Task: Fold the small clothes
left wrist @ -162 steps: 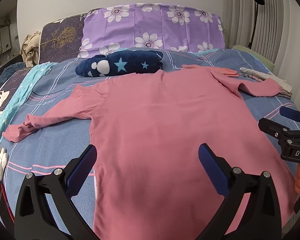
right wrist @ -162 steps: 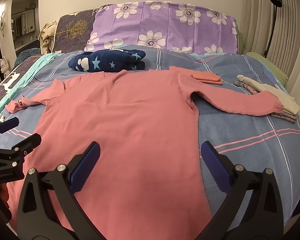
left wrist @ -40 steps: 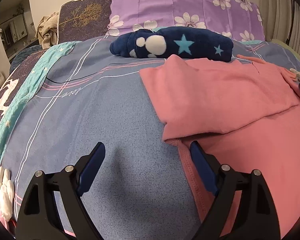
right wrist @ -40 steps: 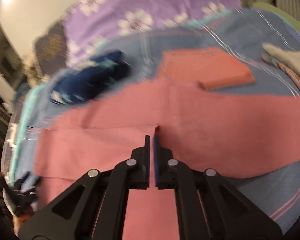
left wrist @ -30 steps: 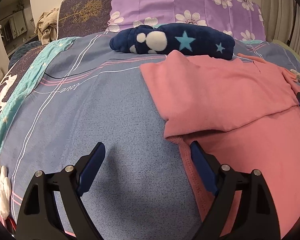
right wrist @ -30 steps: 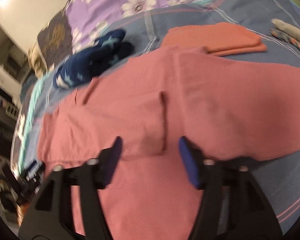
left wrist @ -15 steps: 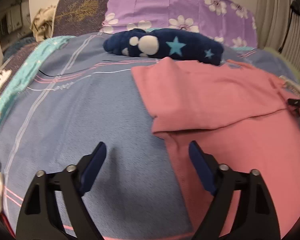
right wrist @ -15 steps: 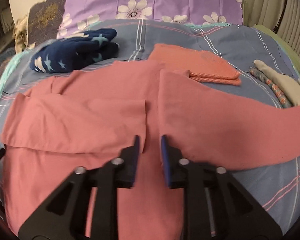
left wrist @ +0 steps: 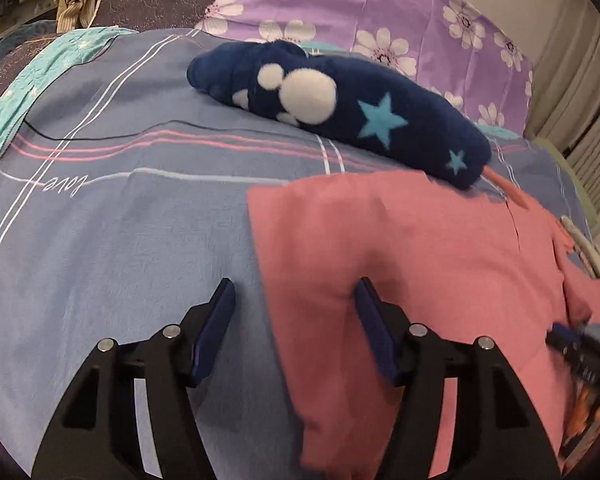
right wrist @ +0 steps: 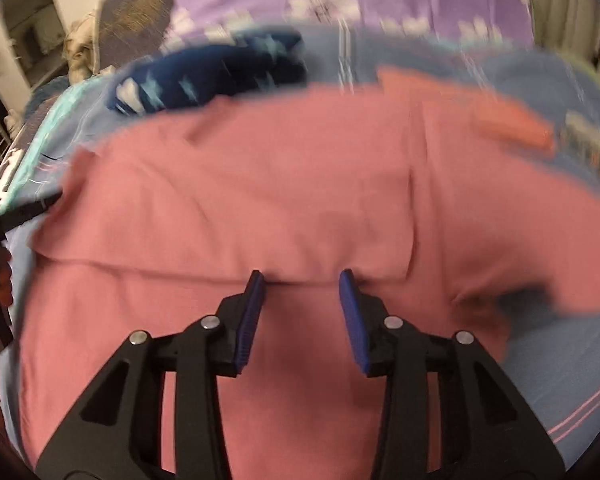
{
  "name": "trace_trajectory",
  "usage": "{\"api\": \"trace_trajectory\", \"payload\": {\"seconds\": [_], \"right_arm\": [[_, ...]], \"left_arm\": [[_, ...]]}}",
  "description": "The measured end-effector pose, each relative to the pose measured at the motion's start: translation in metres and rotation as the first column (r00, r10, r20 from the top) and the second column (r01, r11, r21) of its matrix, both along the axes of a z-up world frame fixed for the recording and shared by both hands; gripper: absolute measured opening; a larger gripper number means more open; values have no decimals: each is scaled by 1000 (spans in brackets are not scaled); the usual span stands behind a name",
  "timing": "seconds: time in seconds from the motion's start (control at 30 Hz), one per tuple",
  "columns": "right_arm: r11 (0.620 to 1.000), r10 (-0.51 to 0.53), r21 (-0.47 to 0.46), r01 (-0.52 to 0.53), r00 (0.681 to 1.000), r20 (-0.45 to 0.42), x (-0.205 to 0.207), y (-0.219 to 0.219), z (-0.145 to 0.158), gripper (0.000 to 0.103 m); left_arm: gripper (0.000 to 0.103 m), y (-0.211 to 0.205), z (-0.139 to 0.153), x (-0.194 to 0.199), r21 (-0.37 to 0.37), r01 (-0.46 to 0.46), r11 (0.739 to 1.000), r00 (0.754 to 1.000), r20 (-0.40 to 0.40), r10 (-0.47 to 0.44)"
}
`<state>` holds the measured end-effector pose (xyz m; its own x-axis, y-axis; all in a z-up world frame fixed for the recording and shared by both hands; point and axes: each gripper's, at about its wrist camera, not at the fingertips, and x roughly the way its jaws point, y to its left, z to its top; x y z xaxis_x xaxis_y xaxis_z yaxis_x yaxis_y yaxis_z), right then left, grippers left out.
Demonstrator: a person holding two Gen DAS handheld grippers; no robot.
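Blue striped bedspread (left wrist: 100, 240) beneath pink shirt (right wrist: 260, 200), both grippers' fingers (left wrist: 214, 324) apart.

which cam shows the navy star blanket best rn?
Left wrist: the navy star blanket is sharp, shown end to end, stars and white spots clear. Right wrist shows it only as a motion-blurred smear behind the pink shirt.
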<state>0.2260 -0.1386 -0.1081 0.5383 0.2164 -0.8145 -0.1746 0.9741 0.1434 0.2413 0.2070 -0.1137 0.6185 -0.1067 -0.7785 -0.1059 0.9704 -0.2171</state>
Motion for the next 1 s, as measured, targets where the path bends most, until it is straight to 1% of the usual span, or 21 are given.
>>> {"api": "trace_trajectory", "payload": {"seconds": [0.03, 0.1, 0.13, 0.23, 0.33, 0.37, 0.4, 0.43, 0.47, 0.53, 0.57, 0.63, 0.67, 0.73, 0.77, 0.8, 0.83, 0.9, 0.93, 0.97, 1.0], "right_arm": [[1000, 4, 2, -4, 999, 48, -5, 0, -2, 41], [998, 26, -58, -21, 996, 87, -12, 6, -2, 41], [998, 26, -65, -20, 996, 87, -12, 7, -2, 41], [999, 22, -49, -18, 996, 87, -13, 5, -2, 41], [999, 20, -38, -16, 996, 92, -10, 3, -2, 42], [999, 20, -41, -16, 995, 93, -10, 4, -2, 42], [999, 21, -44, -17, 995, 95, -10, 5, -3, 42], [999, 22, -45, -18, 995, 95, -11, 5, -3, 43], [999, 22, -43, -18, 995, 95, -10, 5, -4, 43], [999, 25, -33, -22, 995, 93, -10, 4, -4, 47], [999, 30, -28, -27, 995, 92, -10, 4, -4, 48], [999, 37, -33, -34, 995, 94, -10, 6, -5, 49], [999, 39, -40, -35, 994, 98, -11, 7, -5, 50], [998, 39, -48, -34, 994, 102, -11, 9, -5, 49], [998, 39, -46, -34, 994, 102, -12, 8, -5, 50], [999, 38, -43, -34, 994, 102, -12, 7, -5, 49], [999, 37, -36, -34, 994, 101, -12, 6, -4, 49], [999, 37, 1, -37, 995, 98, -13, 0, -2, 48], [999, 27, 28, -29, 996, 87, -17, -8, 2, 41], [998, 17, 56, -22, 996, 84, -21, -16, 7, 37], [995, 3, 96, -12, 996, 91, -27, -28, 15, 28]], "left_arm": [[6, 0, 1, 5, -4, 8, 1000, 1000, 14, -8], [3, 4, 6, 9, -33, -6, 999, 1000, 29, 7], [3, 5, 12, 5, -23, -14, 1000, 998, 60, 16], [3, 5, 19, -10, 74, -44, 996, 993, 114, 35], [0, 13, 5, -11, 195, -101, 976, 993, 74, 88], [0, 18, 2, -10, 197, -114, 974, 993, 60, 104], [0, 26, 3, -12, 149, -122, 981, 992, 56, 114], [0, 31, 7, -16, 113, -132, 985, 989, 74, 124], [1, 32, 14, -21, 90, -138, 986, 987, 100, 129], [13, 21, 33, -31, 62, -97, 993, 985, 152, 87], [17, 12, 42, -36, 47, -57, 997, 984, 174, 48], [38, -15, 55, -46, 6, 65, 998, 974, 215, -64], [41, -32, 54, -49, 2, 124, 992, 969, 213, -122], [48, -58, 36, -44, 48, 183, 982, 973, 137, -188], [50, -69, 20, -38, 83, 200, 976, 976, 70, -206], [54, -80, -4, -31, 128, 208, 970, 978, -15, -208], [58, -87, -9, -33, 178, 204, 963, 977, 16, -211], [59, -92, -6, -34, 215, 203, 955, 978, 4, -209], [59, -93, -8, -34, 229, 196, 954, 979, 3, -202], [59, -95, -9, -36, 246, 194, 950, 979, 10, -203], [59, -95, -8, -37, 251, 193, 948, 979, 12, -203]]}}
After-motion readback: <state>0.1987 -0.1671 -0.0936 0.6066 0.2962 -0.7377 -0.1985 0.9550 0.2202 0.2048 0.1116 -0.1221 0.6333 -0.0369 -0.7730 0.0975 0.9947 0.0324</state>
